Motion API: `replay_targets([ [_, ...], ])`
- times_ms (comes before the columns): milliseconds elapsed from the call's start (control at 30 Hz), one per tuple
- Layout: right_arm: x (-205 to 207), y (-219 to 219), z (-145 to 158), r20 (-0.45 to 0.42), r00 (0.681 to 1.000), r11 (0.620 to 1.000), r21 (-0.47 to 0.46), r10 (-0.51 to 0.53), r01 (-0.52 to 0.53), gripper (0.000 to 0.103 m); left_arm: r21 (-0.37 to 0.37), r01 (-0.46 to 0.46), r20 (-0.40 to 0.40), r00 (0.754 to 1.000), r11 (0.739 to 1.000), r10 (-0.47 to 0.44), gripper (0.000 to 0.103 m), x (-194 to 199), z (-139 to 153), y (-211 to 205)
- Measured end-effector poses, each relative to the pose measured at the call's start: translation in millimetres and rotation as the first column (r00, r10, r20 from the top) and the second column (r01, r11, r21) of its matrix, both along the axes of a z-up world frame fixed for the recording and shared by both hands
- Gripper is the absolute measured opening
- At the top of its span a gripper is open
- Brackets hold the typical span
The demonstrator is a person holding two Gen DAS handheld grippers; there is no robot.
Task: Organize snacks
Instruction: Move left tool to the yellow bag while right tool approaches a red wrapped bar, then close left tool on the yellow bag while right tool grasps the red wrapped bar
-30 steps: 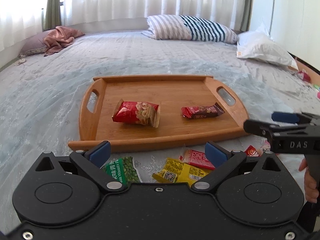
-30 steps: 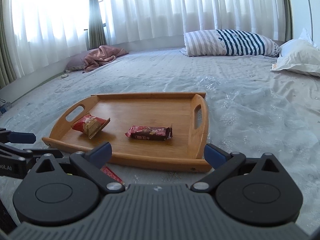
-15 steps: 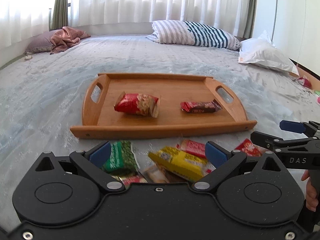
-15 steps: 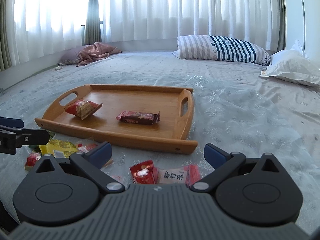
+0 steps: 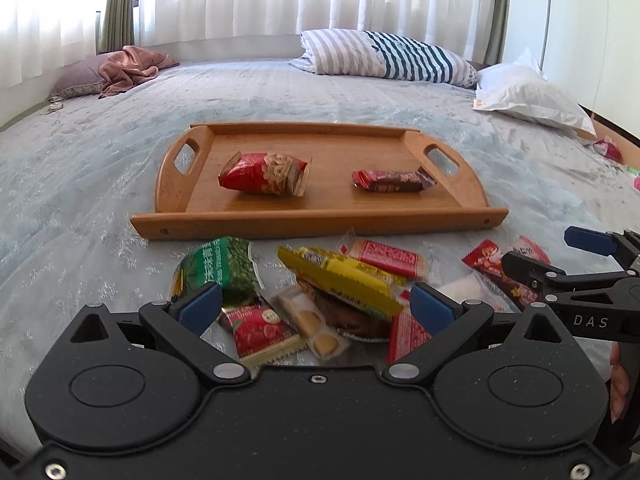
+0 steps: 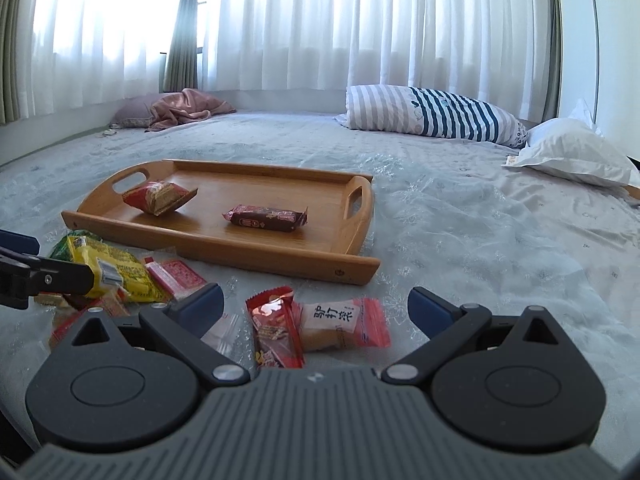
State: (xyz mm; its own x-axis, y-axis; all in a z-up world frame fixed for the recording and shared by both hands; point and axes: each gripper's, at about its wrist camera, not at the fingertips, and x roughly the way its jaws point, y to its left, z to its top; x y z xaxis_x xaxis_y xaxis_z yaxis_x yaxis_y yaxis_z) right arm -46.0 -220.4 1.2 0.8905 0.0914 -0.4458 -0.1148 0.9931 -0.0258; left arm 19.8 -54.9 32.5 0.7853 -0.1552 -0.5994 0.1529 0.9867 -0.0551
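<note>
A wooden tray (image 5: 320, 222) (image 6: 224, 248) lies on the bed and holds a red peanut packet (image 5: 264, 173) (image 6: 159, 197) and a dark red bar (image 5: 392, 181) (image 6: 266, 217). Several loose snacks lie in front of it: a green pea packet (image 5: 224, 270), a yellow packet (image 5: 344, 280) (image 6: 116, 268), red packets. My left gripper (image 5: 316, 310) is open above this pile. My right gripper (image 6: 316, 308) is open above a red packet (image 6: 278, 326) and a pink-ended sweet (image 6: 344, 322).
A striped pillow (image 5: 384, 56) (image 6: 432, 114), a white pillow (image 5: 528, 96) (image 6: 572, 152) and a pink cloth (image 5: 128, 68) (image 6: 180, 106) lie at the far side of the bed. Curtains hang behind. Small red items (image 5: 608, 150) lie at the right edge.
Both grippers have drawn back and up from the tray, so the loose snacks in front of it have come into view. Both stay open.
</note>
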Motion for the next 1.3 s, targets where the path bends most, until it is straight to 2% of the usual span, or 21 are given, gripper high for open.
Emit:
replay_targets([
  [100,-3,1,-1,-0.002,1.000,1.000,0.008,0.006,-0.006,0.102,-0.004,0.024,-0.006,1.000,1.000,-0.024,0.095,-4,-4,-2],
  [267,-7,3,-4,-0.003,1.000,1.000,0.001,-0.001,0.001,0.099,-0.008,0.051,-0.035,0.998,0.999,-0.052,0.075,-8,-11,-7],
  [333,-8,3,-5,-0.001,1.000,1.000,0.007,-0.009,0.009,0.096,-0.012,0.050,-0.033,0.998,0.999,-0.050,0.072,-9,-11,-8],
  [433,-10,2,-6,-0.003,1.000,1.000,0.021,-0.005,0.005,0.094,-0.010,0.033,-0.005,0.999,0.999,-0.033,0.072,-9,-6,-6],
  [500,-11,3,-7,-0.004,1.000,1.000,0.023,0.001,0.000,0.091,-0.001,0.016,0.032,0.999,1.000,-0.016,0.076,-8,-2,-5],
  [567,-11,5,-9,-0.017,1.000,1.000,0.015,0.001,-0.001,0.076,0.015,0.010,0.062,0.998,1.000,-0.011,0.092,-5,2,-5],
  [667,-9,10,-14,-0.046,0.999,1.000,0.002,0.006,-0.006,0.063,0.035,0.020,0.081,0.996,0.999,-0.023,0.093,6,6,-9],
  [767,-8,14,-18,-0.058,0.998,1.000,0.002,0.018,-0.018,0.061,0.051,0.038,0.086,0.995,0.998,-0.043,0.092,20,3,-14],
  [833,-7,16,-20,-0.067,0.998,1.000,-0.003,0.023,-0.023,0.061,0.067,0.065,0.048,0.997,0.996,-0.068,0.092,31,-2,-18],
  [933,-5,17,-24,-0.076,0.997,1.000,-0.001,0.022,-0.022,0.061,0.059,0.077,-0.021,0.997,0.995,-0.076,0.085,42,-13,-19],
  [1067,-1,14,-25,-0.085,0.996,1.000,0.026,0.015,-0.013,0.061,0.020,0.093,-0.062,0.994,0.995,-0.092,0.072,43,-20,-15],
  [1100,0,14,-25,-0.087,0.996,0.999,0.030,0.014,-0.012,0.058,0.015,0.090,-0.062,0.994,0.996,-0.089,0.070,41,-20,-14],
  [1200,2,14,-24,-0.089,0.996,0.999,0.036,0.016,-0.013,0.052,0.016,0.095,-0.057,0.994,0.995,-0.094,0.052,38,-18,-13],
  [1300,0,15,-21,-0.080,0.997,0.999,0.032,0.008,-0.005,0.039,-0.003,0.087,-0.055,0.995,0.996,-0.087,0.040,35,-13,-10],
])
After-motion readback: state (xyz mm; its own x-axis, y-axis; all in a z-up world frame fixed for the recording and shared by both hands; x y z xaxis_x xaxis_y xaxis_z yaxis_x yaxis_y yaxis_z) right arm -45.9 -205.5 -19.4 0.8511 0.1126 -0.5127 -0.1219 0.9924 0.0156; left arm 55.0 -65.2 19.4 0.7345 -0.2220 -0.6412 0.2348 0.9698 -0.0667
